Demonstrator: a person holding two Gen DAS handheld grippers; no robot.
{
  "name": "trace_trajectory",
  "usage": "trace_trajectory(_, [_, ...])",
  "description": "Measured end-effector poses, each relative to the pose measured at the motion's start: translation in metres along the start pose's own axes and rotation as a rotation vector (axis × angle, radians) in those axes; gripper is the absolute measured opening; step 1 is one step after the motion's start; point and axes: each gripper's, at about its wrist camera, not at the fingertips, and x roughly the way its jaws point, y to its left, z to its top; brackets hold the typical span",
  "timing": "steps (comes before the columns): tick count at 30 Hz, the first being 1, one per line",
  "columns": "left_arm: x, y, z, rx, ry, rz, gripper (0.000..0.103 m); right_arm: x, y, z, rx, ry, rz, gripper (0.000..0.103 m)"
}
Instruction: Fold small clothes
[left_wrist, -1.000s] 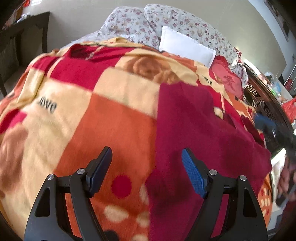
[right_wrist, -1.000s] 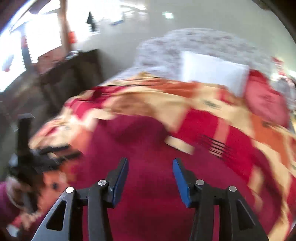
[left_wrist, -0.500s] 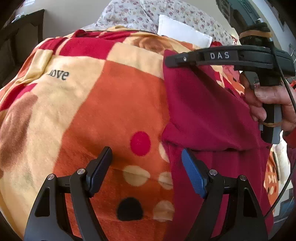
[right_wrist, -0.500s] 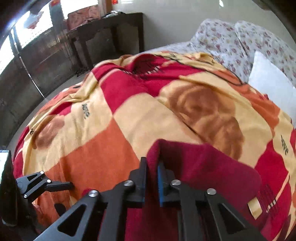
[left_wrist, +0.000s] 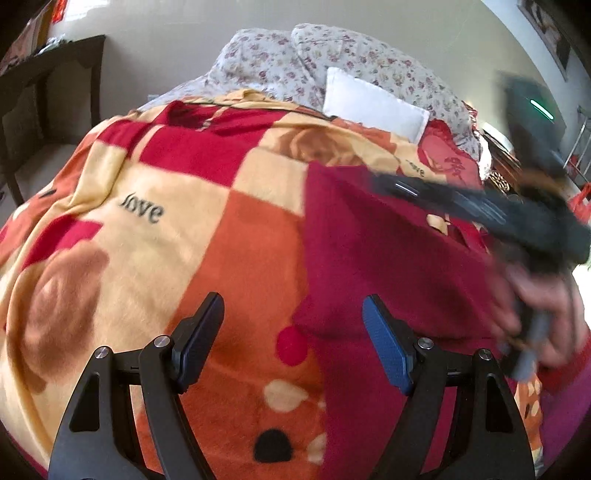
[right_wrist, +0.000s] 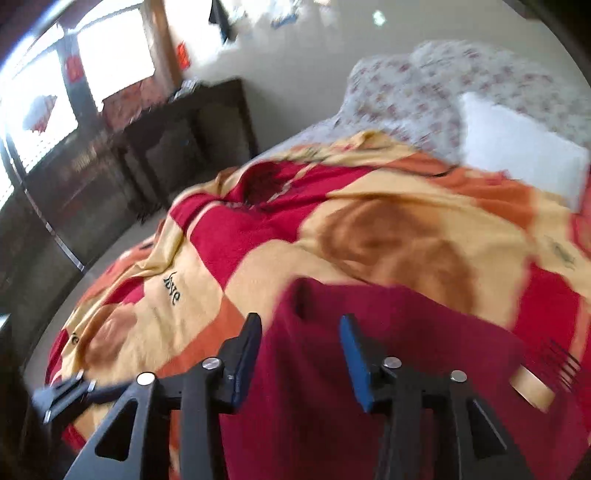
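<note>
Left wrist view: left gripper (left_wrist: 293, 332) spread wide, holding nothing, garment (left_wrist: 388, 266) edge at 1 o'clock on the blanket (left_wrist: 166, 258). Right gripper (right_wrist: 301, 354) also released, over the garment's corner. Risk: that loose fold could slump or drag on the fuzzy blanket when regrabbed.

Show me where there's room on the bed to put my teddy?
Left of the dark red garment, the blanket lies bare around the "love" word. The right side is crowded: the garment, the right gripper over it, then the white pillow behind.
</note>
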Motion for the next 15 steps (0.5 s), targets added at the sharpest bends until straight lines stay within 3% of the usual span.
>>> trace_trajectory(5, [0.019,-0.023,0.002,0.043,0.028,-0.006,0.078,-0.079,-0.061,-0.071,0.091,0.002,-0.265,0.043])
trace_trajectory(8, [0.029,-0.038,-0.001,0.048,0.072,-0.016,0.078,-0.101,-0.11,-0.111,0.229,0.073,-0.404,0.043])
trace_trajectory(9, [0.025,-0.045,-0.005,0.05,0.074,-0.027,0.078,-0.104,-0.125,-0.125,0.281,0.1,-0.419,0.043])
trace_trajectory(10, [0.023,-0.05,-0.006,0.056,0.073,-0.029,0.078,-0.108,-0.14,-0.137,0.33,0.112,-0.379,0.043])
trace_trajectory(13, [0.013,-0.067,-0.009,0.094,0.057,-0.034,0.078,-0.133,-0.15,-0.134,0.34,0.07,-0.31,0.043])
trace_trajectory(15, [0.008,-0.074,-0.008,0.113,0.051,-0.029,0.078,-0.155,-0.159,-0.127,0.362,-0.014,-0.304,0.043])
